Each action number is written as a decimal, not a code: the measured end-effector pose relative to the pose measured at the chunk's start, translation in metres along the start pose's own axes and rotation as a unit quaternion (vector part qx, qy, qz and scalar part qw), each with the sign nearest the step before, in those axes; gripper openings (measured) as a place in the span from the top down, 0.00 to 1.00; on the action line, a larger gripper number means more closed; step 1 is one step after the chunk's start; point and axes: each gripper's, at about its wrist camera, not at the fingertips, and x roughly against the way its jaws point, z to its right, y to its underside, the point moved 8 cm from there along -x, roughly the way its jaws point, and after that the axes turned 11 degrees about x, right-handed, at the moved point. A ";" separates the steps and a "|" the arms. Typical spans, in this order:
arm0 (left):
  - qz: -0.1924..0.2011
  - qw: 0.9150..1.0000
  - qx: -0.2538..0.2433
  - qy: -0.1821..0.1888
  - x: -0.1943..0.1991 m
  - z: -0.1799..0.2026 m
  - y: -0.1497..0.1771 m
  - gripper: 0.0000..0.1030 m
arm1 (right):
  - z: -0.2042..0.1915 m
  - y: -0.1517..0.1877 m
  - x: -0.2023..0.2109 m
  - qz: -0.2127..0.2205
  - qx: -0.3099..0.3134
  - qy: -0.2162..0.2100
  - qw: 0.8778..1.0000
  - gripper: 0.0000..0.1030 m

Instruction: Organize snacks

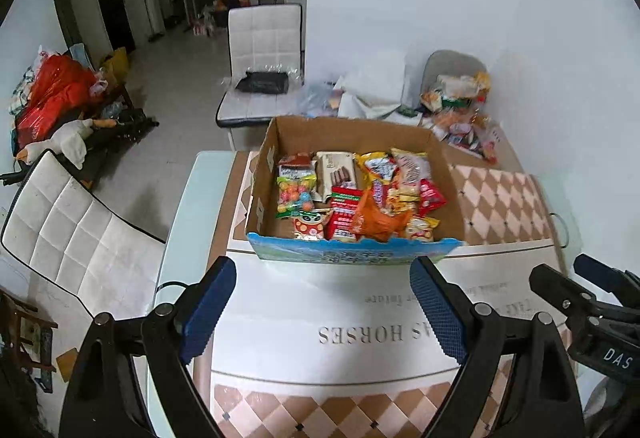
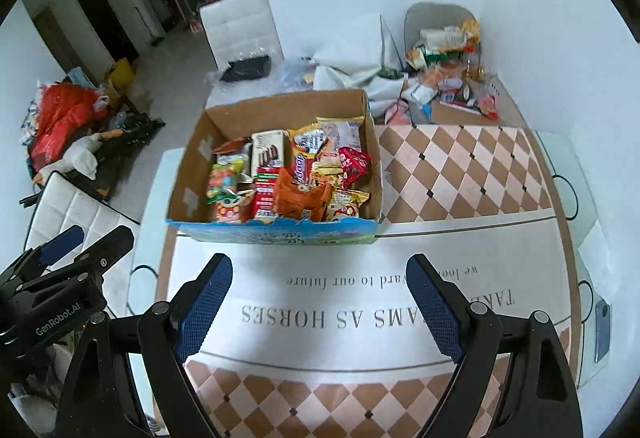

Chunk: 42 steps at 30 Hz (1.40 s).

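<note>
Here, both sets of fingers stand wide apart with nothing between the blue pads. Left gripper [image 1: 324, 304] and right gripper [image 2: 320, 302] hang above the printed white band of the tablecloth [image 2: 460, 173], pointing steeply down, clear of the cloth. Just beyond the fingertips sits the cardboard box [image 2: 192, 173], blue-printed near wall toward the grippers, packed with snack packets [image 2: 296, 177]. Far right, a loose pile of snacks [image 2: 448, 77]. White chairs [image 1: 76, 238] left of the table.

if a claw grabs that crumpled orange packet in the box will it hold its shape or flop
The orange packet is already creased and crumpled, so it will probably flop and crush. Its glossy film may slip between pads. It looks light, though snacks overlapping its edges could drag along.
</note>
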 end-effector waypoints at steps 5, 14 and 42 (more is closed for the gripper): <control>0.018 1.000 -0.009 0.004 0.037 0.004 0.010 0.14 | -0.002 0.014 0.046 0.025 0.013 0.011 1.000 0.12; 0.033 0.999 -0.008 0.013 0.082 0.011 0.022 0.14 | -0.003 0.033 0.104 0.052 0.023 0.019 0.998 0.12; 0.077 0.997 -0.013 -0.013 0.066 0.006 0.000 0.00 | 0.006 0.006 0.102 0.092 0.022 0.063 0.994 0.01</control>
